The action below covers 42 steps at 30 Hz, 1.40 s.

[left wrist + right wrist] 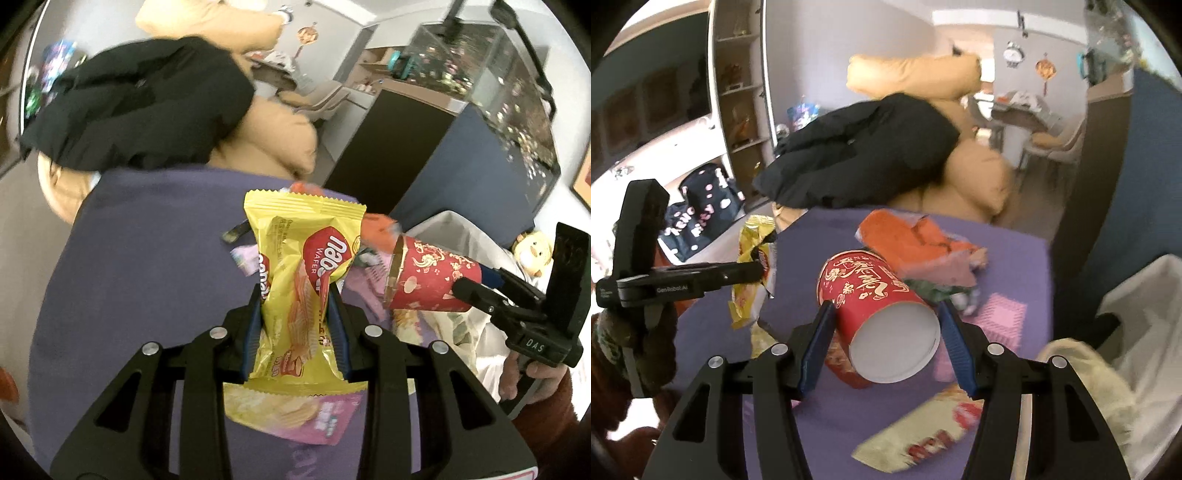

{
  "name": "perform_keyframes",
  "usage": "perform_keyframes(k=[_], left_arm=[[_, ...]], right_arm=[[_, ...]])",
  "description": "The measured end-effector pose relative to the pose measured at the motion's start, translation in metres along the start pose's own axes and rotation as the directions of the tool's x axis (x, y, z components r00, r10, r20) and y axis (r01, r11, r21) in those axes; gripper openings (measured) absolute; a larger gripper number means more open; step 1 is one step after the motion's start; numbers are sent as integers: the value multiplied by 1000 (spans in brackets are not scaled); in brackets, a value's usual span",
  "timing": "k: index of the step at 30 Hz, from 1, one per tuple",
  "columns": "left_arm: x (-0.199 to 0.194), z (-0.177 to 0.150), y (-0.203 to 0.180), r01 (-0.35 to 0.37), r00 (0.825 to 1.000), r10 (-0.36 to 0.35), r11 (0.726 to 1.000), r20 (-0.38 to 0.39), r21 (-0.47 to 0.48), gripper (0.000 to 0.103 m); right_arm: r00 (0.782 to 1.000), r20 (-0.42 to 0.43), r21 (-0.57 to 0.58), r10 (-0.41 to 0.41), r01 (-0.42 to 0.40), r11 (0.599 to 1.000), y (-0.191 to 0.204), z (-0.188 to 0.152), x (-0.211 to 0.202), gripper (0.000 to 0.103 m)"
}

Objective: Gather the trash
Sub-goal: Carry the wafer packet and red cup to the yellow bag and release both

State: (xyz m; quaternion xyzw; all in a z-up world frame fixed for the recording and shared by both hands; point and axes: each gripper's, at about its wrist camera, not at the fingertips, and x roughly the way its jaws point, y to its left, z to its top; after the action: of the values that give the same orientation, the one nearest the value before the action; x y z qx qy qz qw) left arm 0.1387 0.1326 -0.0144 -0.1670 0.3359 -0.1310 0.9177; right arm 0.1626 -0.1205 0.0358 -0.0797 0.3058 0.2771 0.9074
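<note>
Pinching a yellow wafer packet (295,291), left hand-held gripper (297,314); right hand-held gripper (884,332) clamps red paper cup (875,295). Beyond the cup: orange wrapper (905,236), purple surface (1008,258) far edge, black jacket (864,155).

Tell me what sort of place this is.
Probably a lived-in home living room: tan cushions under a black jacket, a wall shelf unit, and a dining table with chairs beyond.

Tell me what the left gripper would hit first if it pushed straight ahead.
Probably the purple table surface. The left gripper, holding the yellow wafer packet, points down toward it; depth is unclear.
</note>
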Motion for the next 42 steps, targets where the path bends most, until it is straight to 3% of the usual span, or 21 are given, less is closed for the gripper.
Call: perform_keyframes(k=[6, 14, 21, 25, 29, 32, 36, 39, 42], left_arm=[[3, 20, -51, 18, 999, -21, 995, 31, 93, 31], [26, 36, -129, 86, 995, -94, 979, 37, 187, 31], [87, 26, -206, 174, 985, -161, 949, -70, 263, 31], [124, 12, -243, 257, 965, -232, 932, -125, 257, 31], [164, -11, -267, 306, 945, -261, 918, -196, 253, 31], [188, -27, -283, 331, 931, -272, 910, -243, 249, 32], [211, -42, -295, 355, 917, -289, 906, -275, 230, 52], [223, -46, -293, 358, 901, -282, 913, -330, 195, 58], [222, -47, -285, 328, 907, -250, 924, -340, 197, 62]], right_arm=[[996, 59, 36, -74, 71, 997, -31, -2, -37, 55], [963, 134, 122, -232, 216, 969, -97, -24, -100, 55], [921, 118, 222, -371, 340, 914, -160, -58, -139, 55], [890, 98, 258, -446, 410, 875, -192, -79, -157, 55], [874, 84, 310, -478, 433, 846, -222, -97, -167, 55], [870, 72, 346, -489, 438, 830, -238, -112, -172, 55], [870, 49, 378, -490, 438, 816, -253, -124, -168, 55], [880, 44, 397, -473, 419, 817, -257, -131, -164, 55], [890, 44, 406, -454, 399, 822, -257, -136, -156, 55]])
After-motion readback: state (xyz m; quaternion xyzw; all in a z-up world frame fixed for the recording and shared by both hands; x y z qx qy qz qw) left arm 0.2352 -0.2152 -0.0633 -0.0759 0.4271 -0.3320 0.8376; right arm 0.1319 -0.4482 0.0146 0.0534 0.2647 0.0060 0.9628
